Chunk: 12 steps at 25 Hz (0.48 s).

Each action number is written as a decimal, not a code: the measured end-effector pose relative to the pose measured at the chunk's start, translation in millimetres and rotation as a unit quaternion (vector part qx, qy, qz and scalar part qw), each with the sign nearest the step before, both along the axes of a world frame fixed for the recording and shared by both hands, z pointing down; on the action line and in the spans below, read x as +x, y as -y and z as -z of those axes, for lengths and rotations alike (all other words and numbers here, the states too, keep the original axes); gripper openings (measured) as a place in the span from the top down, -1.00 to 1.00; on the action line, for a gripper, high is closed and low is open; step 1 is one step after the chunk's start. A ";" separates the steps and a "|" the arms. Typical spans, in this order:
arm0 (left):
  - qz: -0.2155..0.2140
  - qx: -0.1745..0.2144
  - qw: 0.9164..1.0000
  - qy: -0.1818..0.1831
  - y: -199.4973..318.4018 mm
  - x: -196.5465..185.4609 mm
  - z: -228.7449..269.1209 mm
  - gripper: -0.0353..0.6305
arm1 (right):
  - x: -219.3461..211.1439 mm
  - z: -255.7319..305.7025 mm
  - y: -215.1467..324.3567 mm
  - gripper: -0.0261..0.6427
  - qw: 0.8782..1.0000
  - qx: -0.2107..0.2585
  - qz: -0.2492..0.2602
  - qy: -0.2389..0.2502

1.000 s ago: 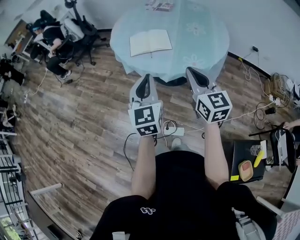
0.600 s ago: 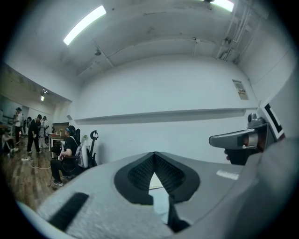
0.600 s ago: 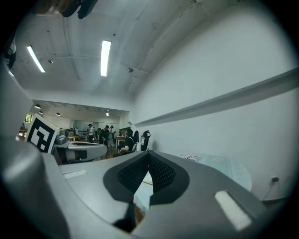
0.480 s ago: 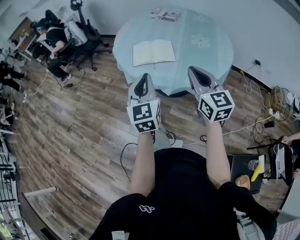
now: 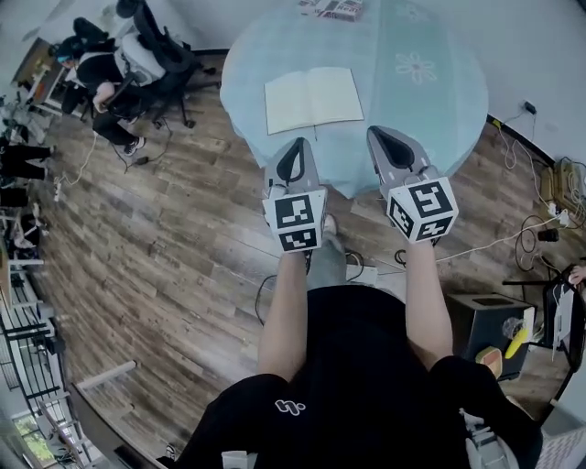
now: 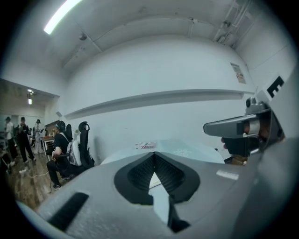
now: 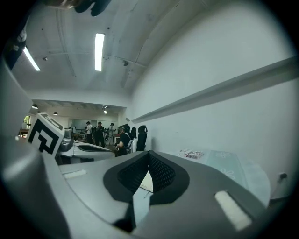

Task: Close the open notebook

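- The table (image 5: 458, 101) was round and draped in a pale blue cloth (image 5: 430, 119) printed with white flower motifs; the cloth hung over the rim in soft folds.
- The floor (image 5: 165, 238) was wood-grain plank in mixed brown and grey tones, with loose cables (image 5: 536, 229) lying on it to the right.
- The wall (image 6: 163, 70) was plain white and smooth, with one horizontal ledge running across it; a strip light (image 6: 63, 14) was mounted on the ceiling.
- Black office chairs (image 5: 156, 46) and a seated person (image 5: 101, 78) occupied the far left of the room.
- The notebook (image 5: 314, 99) lay open and flat on the near left part of the table, showing two cream pages split by a centre crease.
- Small printed packs (image 5: 331, 9) sat at the far edge of the table, well apart from the notebook.
- The left gripper (image 5: 295, 147) had its grey jaws closed tip to tip, with nothing held; its black ribbed pads met at a point.
- The right gripper (image 5: 380, 137) matched that condition: jaws together, nothing gripped.
- Both gripper tips showed over the near rim of the table, clear of the notebook.
- Each gripper carried a white marker cube (image 5: 298, 220) bearing black square patterns.
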<state>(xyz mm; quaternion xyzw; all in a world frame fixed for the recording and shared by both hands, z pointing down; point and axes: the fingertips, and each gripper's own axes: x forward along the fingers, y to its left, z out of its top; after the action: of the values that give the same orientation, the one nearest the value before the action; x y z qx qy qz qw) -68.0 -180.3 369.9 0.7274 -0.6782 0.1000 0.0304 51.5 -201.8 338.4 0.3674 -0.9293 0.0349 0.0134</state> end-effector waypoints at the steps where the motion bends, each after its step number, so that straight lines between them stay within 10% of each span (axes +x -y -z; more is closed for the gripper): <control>1: -0.007 -0.010 1.000 0.009 10.3 0.6 -6.5 0.88 | -2.7 -4.7 5.9 0.89 1.000 0.001 -0.001 -0.002; 12: -0.098 -0.117 0.985 0.081 93.5 9.0 -114.8 0.88 | 10.3 -88.3 71.6 0.89 0.995 -0.083 -0.061 -0.007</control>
<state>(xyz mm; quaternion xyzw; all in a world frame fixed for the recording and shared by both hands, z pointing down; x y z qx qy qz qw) -59.0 -273.8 484.8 0.7714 -0.5874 0.2394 0.0500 61.8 -273.4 426.7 0.4213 -0.8989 0.1103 0.0483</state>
